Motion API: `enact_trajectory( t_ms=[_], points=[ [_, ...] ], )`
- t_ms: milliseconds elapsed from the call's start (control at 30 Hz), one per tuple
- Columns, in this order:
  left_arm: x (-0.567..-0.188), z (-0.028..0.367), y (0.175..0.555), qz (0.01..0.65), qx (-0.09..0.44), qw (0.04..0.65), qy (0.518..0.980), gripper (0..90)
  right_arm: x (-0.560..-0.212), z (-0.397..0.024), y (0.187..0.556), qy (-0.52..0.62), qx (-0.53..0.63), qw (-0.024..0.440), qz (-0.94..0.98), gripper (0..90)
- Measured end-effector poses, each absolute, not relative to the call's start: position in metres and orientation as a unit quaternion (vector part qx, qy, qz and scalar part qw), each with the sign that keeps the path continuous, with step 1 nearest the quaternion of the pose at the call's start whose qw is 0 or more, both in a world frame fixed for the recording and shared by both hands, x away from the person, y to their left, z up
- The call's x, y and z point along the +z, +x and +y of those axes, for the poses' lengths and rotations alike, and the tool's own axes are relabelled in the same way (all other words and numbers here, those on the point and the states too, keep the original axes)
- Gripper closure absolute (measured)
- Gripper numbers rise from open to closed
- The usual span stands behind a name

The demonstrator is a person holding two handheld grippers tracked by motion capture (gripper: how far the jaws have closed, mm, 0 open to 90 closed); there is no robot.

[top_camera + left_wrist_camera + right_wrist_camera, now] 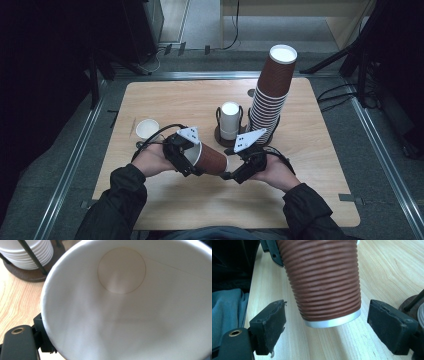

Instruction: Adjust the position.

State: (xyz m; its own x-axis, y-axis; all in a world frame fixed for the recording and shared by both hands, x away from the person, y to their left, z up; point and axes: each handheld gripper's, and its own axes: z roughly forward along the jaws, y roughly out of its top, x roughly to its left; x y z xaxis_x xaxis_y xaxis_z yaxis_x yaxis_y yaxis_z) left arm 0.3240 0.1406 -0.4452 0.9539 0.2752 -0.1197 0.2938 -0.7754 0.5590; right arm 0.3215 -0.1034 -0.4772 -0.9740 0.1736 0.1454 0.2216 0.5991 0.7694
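Note:
A brown ribbed paper cup (212, 160) with a white inside lies on its side in the air above the wooden table (320, 165). My left gripper (192, 157) is shut on its rim, and the cup's mouth faces that gripper. In the left gripper view the white inside of the cup (125, 315) looms close, with one black finger (40, 337) at its rim. My right gripper (231, 172) is open at the cup's base end. In the right gripper view its pads (270, 322) stand on either side of the cup's bottom (324, 290), with a gap on each side.
A tall leaning stack of brown cups (272, 90) stands in a dark holder behind the grippers. A white upturned cup stack (230, 120) sits in a second holder beside it. A single white cup (147, 129) stands upright at the left of the table.

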Motion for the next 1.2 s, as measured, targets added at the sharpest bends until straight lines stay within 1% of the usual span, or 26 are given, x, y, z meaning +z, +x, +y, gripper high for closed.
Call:
enact_trajectory(
  t_ms=[333, 367, 400, 467, 900, 1033, 1200],
  points=[
    [-0.454, 0.129, 0.327, 0.153, -0.023, 0.269, 0.951, 10.3, -0.485, -0.097, 0.321, -0.104, -0.411, 0.024, -0.905, 15.3],
    [-0.454, 0.128, 0.326, 0.155, -0.023, 0.271, 0.950, 10.3, -0.486, -0.097, 0.322, -0.102, -0.409, 0.021, -0.907, 15.3],
    [-0.454, 0.127, 0.326, 0.154, -0.026, 0.270, 0.950, 10.3, -0.487, -0.096, 0.321, -0.106, -0.403, 0.030, -0.909, 15.3],
    [-0.454, 0.125, 0.326, 0.149, -0.025, 0.269, 0.951, 10.3, -0.488, -0.095, 0.321, -0.099, -0.404, 0.023, -0.909, 15.1],
    [-0.453, 0.114, 0.321, 0.133, -0.036, 0.270, 0.953, 10.2, -0.492, -0.082, 0.317, -0.090, -0.392, 0.025, -0.915, 14.5],
    [-0.454, 0.113, 0.321, 0.132, -0.037, 0.267, 0.954, 9.9, -0.492, -0.081, 0.316, -0.086, -0.390, 0.027, -0.916, 19.5],
    [-0.455, 0.114, 0.321, 0.133, -0.035, 0.274, 0.952, 7.6, -0.492, -0.080, 0.315, -0.081, -0.391, 0.017, -0.917, 20.3]
  ],
)
